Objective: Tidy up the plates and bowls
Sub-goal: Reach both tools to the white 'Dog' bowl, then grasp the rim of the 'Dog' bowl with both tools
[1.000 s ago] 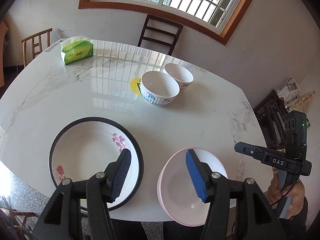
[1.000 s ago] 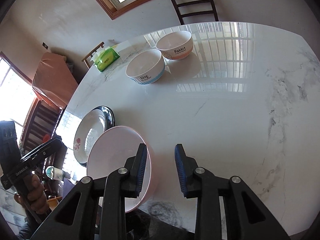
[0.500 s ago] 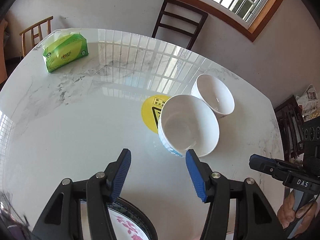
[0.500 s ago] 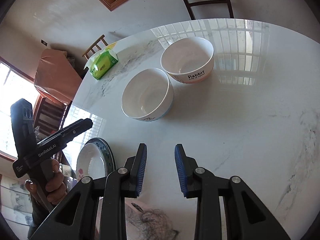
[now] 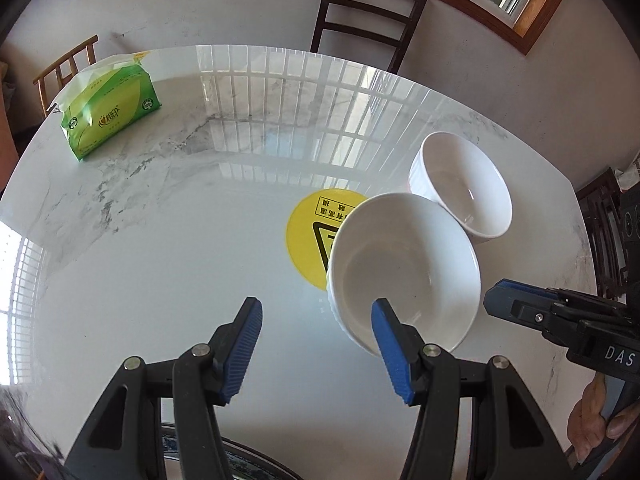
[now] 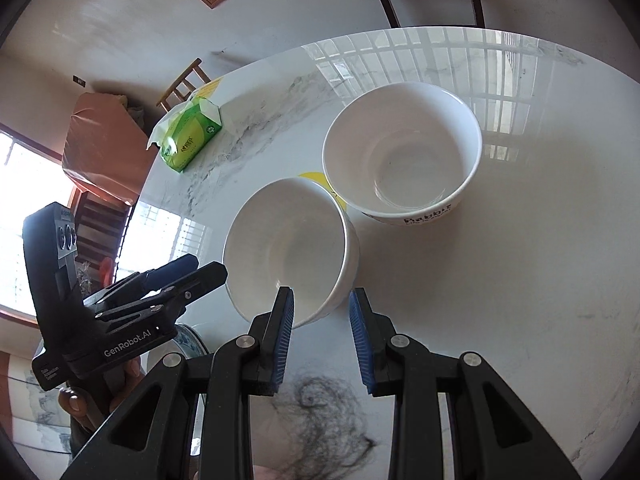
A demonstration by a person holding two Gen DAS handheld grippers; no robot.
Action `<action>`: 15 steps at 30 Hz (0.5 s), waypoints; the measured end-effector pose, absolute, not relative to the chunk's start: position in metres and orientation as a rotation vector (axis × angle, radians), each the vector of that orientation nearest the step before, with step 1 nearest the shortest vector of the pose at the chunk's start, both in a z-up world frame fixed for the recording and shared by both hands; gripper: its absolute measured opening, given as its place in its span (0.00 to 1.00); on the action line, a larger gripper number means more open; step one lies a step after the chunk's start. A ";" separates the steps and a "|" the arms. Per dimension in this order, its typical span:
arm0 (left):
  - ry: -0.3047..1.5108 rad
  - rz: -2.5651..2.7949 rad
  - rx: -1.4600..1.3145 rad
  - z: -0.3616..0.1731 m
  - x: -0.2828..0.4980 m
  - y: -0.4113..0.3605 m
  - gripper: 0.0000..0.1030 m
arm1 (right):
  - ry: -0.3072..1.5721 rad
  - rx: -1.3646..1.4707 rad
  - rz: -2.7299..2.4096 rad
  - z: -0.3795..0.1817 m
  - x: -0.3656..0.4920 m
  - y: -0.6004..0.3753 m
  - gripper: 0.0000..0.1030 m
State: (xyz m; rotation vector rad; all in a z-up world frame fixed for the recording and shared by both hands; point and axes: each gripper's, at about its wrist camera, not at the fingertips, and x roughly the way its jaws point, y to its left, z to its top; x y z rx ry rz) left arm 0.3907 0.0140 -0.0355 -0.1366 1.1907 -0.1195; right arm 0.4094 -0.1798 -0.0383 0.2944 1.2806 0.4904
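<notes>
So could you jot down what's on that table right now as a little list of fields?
surface: white marble table
near bowl: white, empty
far bowl: white, "Rabbit" lettering, empty
under bowls: yellow round sticker
far corner: green tissue pack
left claw: open, empty
right claw: open, straddling near bowl's rim

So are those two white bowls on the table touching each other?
Cannot tell. In the right wrist view the near bowl overlaps the Rabbit bowl at their rims; the left wrist view overlaps them too, so neither shows contact or gap.
</notes>
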 end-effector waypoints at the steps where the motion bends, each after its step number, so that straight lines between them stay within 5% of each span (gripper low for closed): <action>1: 1.188 -0.119 -0.126 -0.036 0.391 0.013 0.57 | 1.284 0.293 0.489 -0.040 0.411 -0.178 0.28; 13: 1.250 -0.055 -0.059 -0.060 0.405 -0.001 0.56 | 1.329 0.253 0.459 -0.057 0.427 -0.163 0.28; 15: 1.246 -0.058 -0.075 -0.067 0.405 -0.003 0.30 | 1.338 0.247 0.449 -0.062 0.428 -0.161 0.27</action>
